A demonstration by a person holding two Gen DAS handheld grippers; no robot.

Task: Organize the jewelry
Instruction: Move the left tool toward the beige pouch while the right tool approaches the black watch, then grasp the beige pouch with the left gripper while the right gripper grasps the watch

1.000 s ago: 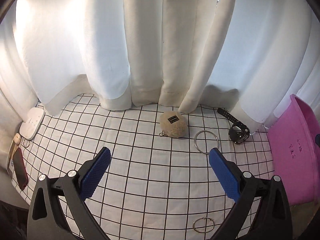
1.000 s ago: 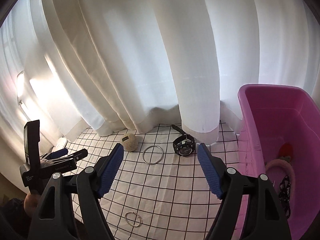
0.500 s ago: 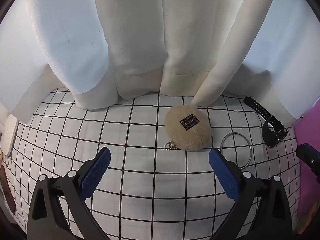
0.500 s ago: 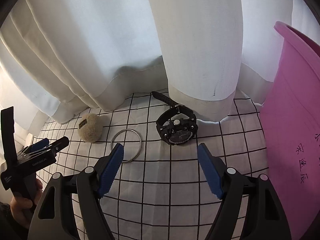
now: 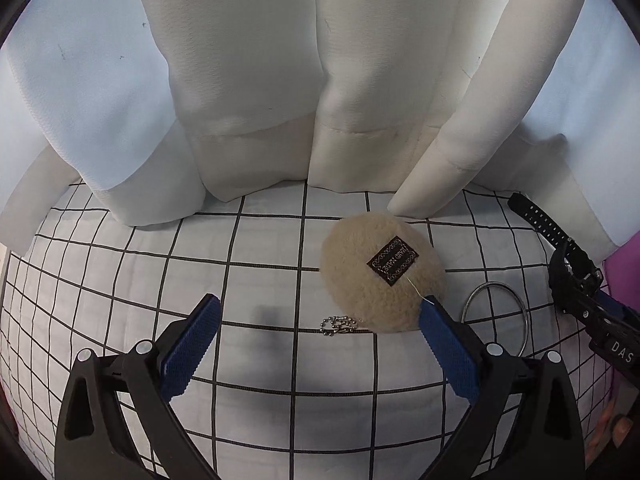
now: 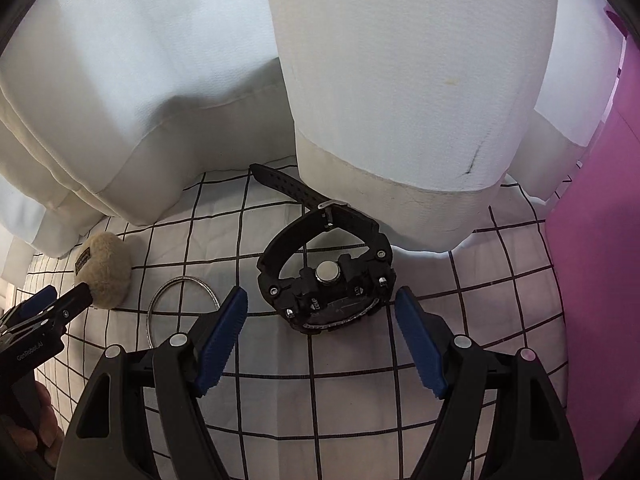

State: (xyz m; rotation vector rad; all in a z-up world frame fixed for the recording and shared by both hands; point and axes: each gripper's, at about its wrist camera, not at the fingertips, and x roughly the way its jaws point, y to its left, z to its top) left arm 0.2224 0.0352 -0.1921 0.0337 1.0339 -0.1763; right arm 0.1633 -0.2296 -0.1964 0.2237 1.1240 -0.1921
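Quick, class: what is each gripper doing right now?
Left gripper: open, holding nothing, near the plush keychain.
Right gripper: open, empty, straddling the watch.

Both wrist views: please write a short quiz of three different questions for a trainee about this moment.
1. True or false: the right gripper is shut on the watch.
2. Which lies between pouch and watch? A) bangle B) a spoon C) a cup
3. Fill in: the left gripper is ____.

Key: 1 false, it is open with the watch just ahead of its fingers; 2 A; 3 open.
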